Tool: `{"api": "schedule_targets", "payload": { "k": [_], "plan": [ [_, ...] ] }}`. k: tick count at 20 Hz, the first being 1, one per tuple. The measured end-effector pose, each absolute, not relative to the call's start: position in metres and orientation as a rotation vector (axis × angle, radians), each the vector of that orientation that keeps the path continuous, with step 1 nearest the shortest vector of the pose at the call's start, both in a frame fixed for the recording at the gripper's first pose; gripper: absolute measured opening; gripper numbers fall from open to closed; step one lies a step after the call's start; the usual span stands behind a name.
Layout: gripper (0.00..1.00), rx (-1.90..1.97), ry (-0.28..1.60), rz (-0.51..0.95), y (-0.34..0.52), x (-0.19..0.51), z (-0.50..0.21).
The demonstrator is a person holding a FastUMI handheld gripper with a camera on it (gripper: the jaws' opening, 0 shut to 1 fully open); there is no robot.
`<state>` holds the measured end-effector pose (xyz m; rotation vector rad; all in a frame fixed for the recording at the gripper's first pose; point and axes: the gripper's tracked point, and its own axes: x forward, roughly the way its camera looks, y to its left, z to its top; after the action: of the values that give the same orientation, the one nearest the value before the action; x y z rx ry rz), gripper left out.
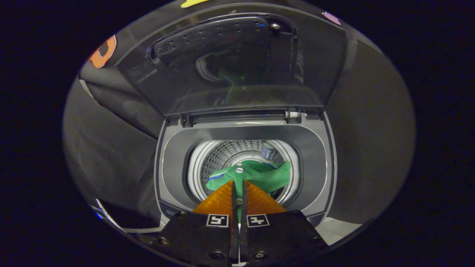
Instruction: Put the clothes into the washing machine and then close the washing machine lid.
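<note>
Here the gripper (239,185) is seen pinched nearly closed on a green garment (259,174), which is held just ahead of the fingertips, directly over the drum (222,155); beyond, the lid (237,74) is raised upright.

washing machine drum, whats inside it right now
A green garment hangs over the drum mouth, pinched by the gripper with its fingers shut on it. Perforated drum wall shows behind; the bottom is covered by the cloth. The lid stands open.
</note>
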<state>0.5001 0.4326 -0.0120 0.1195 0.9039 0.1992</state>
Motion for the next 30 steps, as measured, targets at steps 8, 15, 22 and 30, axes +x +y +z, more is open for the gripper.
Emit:
{"api": "schedule_targets", "payload": {
  "k": [8, 15, 22, 30],
  "plan": [
    [0.55, 0.094, 0.882, 0.167, 0.416, 0.498, -0.008],
    [0.98, 0.112, 0.882, 0.124, 0.399, 0.486, -0.014],
    [0.98, 0.083, 0.801, 0.133, 0.393, 0.484, 0.004],
    [0.98, 0.034, 0.62, 0.166, 0.395, 0.49, 0.083]
  ]
}}
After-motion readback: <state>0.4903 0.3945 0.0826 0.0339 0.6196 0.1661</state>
